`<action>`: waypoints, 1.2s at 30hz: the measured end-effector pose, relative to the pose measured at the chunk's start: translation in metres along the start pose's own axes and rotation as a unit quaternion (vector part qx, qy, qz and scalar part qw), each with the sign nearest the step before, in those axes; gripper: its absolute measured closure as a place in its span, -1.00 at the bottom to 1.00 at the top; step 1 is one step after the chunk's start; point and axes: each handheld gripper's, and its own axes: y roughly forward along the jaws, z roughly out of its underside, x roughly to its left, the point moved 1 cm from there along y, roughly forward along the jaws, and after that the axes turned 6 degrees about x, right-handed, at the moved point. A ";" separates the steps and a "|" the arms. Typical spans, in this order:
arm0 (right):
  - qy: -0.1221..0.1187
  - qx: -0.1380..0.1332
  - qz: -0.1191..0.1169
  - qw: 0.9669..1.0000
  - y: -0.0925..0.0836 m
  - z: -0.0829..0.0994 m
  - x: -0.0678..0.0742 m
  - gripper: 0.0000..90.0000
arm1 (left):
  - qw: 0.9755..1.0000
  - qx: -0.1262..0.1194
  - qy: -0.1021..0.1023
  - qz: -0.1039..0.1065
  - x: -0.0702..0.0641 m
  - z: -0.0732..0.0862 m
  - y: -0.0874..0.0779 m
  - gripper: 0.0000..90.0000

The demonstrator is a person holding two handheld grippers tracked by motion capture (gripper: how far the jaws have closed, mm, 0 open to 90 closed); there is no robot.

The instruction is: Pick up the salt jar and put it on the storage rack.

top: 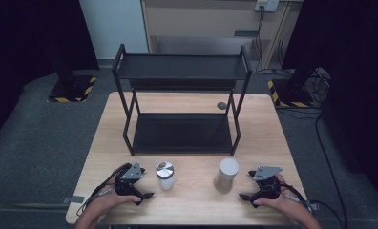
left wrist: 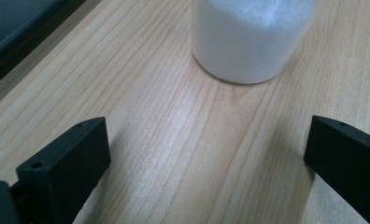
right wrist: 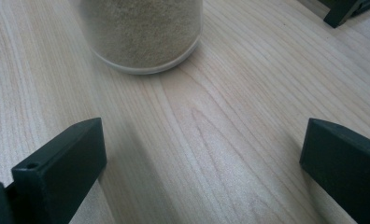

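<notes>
My left gripper (top: pixel 146 188) sits on the near left part of the tabletop (top: pixel 196 200), my hand (top: pixel 108 202) behind it at the near edge. Its jaws are spread wide with nothing between them, only bare wood grain in the gap. Just ahead of them stands the jar with the silver lid (top: pixel 165 175), full of white grains. It is upright, near the jaws but not touching. In the left gripper view the jar's lower part (left wrist: pixel 248 39) sits beyond the gap, a bit toward the right-hand jaw, its base flat on the wood. The dark edge of the rack (left wrist: pixel 19 32) crosses that view's top left corner.

My right gripper (top: pixel 250 187) is on the near right part of the tabletop, jaws also wide apart and empty. The jar with the white lid (top: pixel 226 174), holding tan grains, stands upright just beside it, on the side toward the table's middle, no contact. In the right gripper view its base (right wrist: pixel 143 35) is ahead of the gap, offset toward the left-hand jaw. A black rack foot (right wrist: pixel 346 11) shows top right there.

The two jars are apart from each other, side by side in front of the black two-shelf rack (top: pixel 182 102), which stands on the far half of the tabletop. Both rack shelves are bare. A small dark round thing (top: pixel 222 105) lies on the tabletop behind the rack, near its right rear leg; I can't tell what it is.
</notes>
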 end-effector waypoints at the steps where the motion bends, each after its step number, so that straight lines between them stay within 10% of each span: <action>1: 0.000 0.000 0.000 1.000 0.000 0.000 0.000 -0.97 | 1.000 0.000 0.000 0.000 0.000 0.000 0.000 -1.00; 36: 0.002 0.000 0.002 1.000 0.000 0.000 0.001 -0.97 | 1.000 -0.020 0.020 0.008 -0.006 -0.006 -0.004 -0.97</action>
